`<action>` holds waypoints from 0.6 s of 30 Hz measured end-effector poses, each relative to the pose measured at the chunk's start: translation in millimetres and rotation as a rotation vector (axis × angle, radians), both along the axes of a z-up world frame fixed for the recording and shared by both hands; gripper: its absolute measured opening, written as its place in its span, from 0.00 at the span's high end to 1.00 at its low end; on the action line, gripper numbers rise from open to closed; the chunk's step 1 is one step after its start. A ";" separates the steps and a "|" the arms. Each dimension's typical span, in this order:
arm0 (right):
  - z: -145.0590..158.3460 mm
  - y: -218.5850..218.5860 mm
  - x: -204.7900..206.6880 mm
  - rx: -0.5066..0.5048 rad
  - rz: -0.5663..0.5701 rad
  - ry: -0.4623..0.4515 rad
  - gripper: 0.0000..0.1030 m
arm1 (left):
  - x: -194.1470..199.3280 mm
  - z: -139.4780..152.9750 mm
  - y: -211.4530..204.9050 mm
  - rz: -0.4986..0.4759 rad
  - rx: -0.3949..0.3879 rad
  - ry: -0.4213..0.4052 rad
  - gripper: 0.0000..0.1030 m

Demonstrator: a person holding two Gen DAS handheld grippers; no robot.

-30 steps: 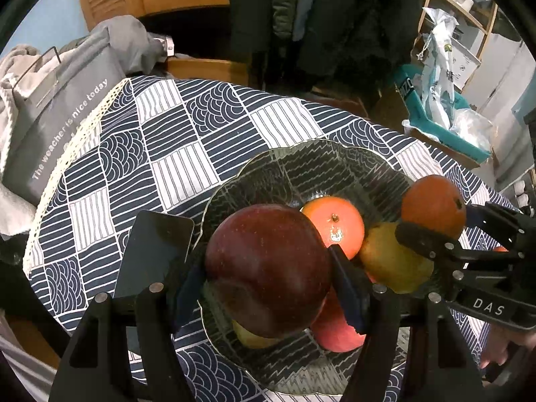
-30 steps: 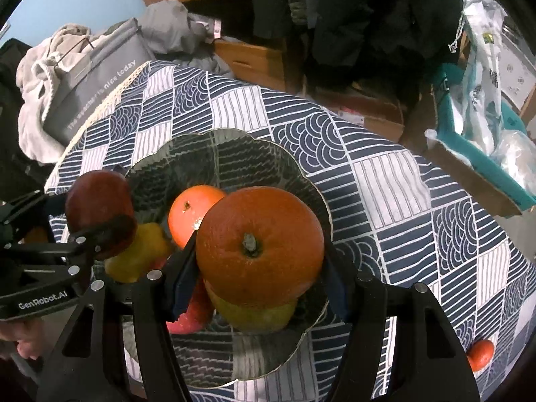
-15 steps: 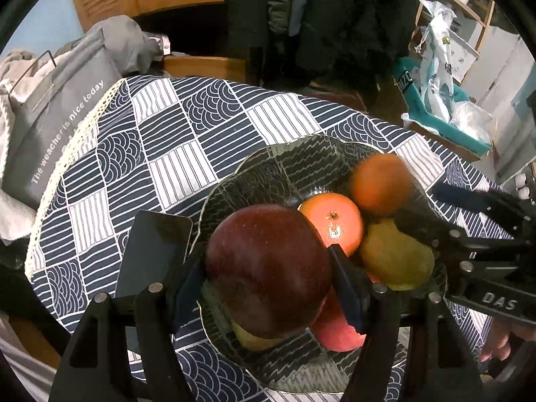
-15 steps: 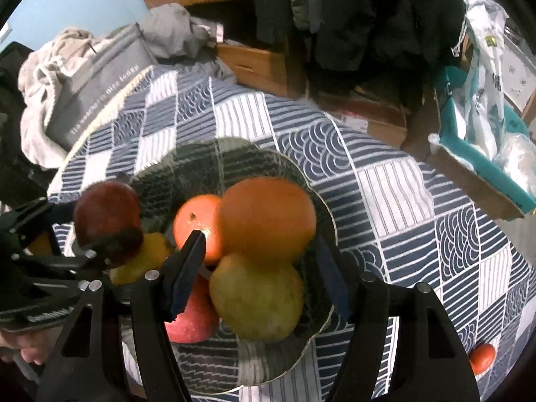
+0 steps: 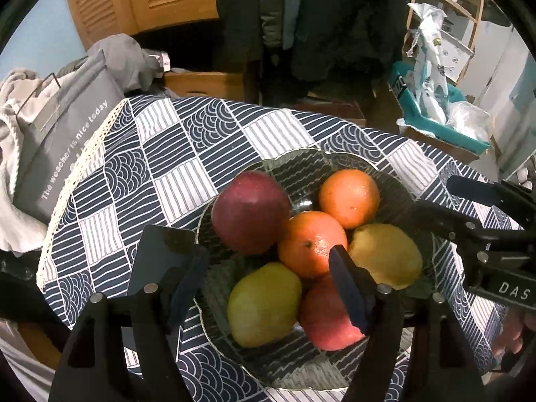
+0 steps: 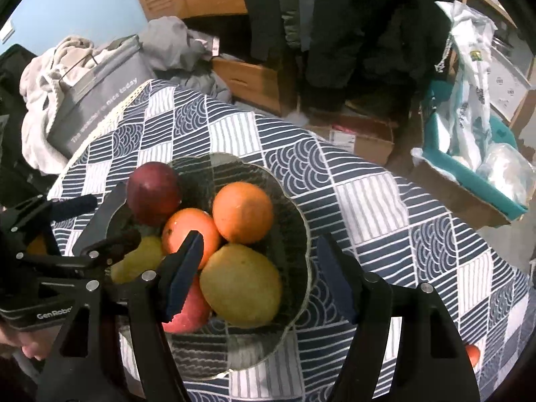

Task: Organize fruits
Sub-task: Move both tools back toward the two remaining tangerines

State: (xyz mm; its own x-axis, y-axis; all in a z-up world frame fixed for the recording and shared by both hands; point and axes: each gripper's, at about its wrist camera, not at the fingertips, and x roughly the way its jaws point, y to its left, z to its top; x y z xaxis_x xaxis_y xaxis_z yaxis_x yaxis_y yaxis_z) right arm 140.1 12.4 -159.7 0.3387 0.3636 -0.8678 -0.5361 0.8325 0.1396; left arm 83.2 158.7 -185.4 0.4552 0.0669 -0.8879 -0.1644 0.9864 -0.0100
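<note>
A glass bowl (image 5: 301,164) (image 6: 294,207) sits on the patterned tablecloth and holds several fruits. A dark red apple (image 5: 249,211) (image 6: 154,192) lies at its left, two oranges (image 5: 350,197) (image 6: 243,212) in the middle, two yellow pears (image 5: 264,305) (image 6: 241,284) and a pink-red apple (image 5: 326,315) at the near side. My left gripper (image 5: 268,284) is open and empty above the bowl's near edge. My right gripper (image 6: 258,274) is open and empty over the bowl's right side; it also shows in the left wrist view (image 5: 482,221).
A dark phone-like slab (image 5: 160,254) lies left of the bowl. A small orange fruit (image 6: 472,355) lies on the cloth at the near right. A grey bag (image 5: 67,140) leans at the table's left edge. Boxes and a teal bin (image 6: 469,167) stand beyond.
Both grippers opened. The dark red apple dropped from my left gripper into the bowl's left side, and the orange from my right gripper into the bowl's middle. Both grippers drew back.
</note>
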 end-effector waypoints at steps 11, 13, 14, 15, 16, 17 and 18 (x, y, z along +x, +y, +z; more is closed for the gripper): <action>20.5 -27.9 -6.1 -0.044 -0.054 -0.055 0.31 | -11.1 32.7 -28.1 -0.065 -0.009 -0.063 0.26; 23.4 -34.1 -7.8 -0.059 -0.065 -0.068 0.31 | -13.5 38.1 -33.0 -0.077 -0.015 -0.073 0.26; 25.1 -37.2 -9.0 -0.066 -0.070 -0.075 0.31 | -14.1 39.9 -34.9 -0.081 -0.017 -0.077 0.26; 26.8 -40.1 -10.3 -0.070 -0.075 -0.079 0.31 | -15.0 41.9 -37.1 -0.085 -0.018 -0.080 0.26; 28.5 -43.3 -11.2 -0.073 -0.079 -0.082 0.31 | -16.0 43.5 -39.0 -0.089 -0.020 -0.082 0.26; 30.8 -47.5 -12.6 -0.076 -0.086 -0.084 0.31 | -16.9 45.8 -41.7 -0.096 -0.022 -0.087 0.26; 32.6 -50.6 -14.0 -0.076 -0.090 -0.086 0.31 | -17.9 48.2 -44.6 -0.103 -0.019 -0.092 0.26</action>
State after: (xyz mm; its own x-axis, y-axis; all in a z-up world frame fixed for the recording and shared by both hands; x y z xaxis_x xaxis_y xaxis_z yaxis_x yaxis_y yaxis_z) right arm 126.1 -38.2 -127.1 0.4412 0.2629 -0.8580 -0.4660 0.8842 0.0312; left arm 65.3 114.0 -137.2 0.5382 -0.0010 -0.8428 -0.0602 0.9974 -0.0397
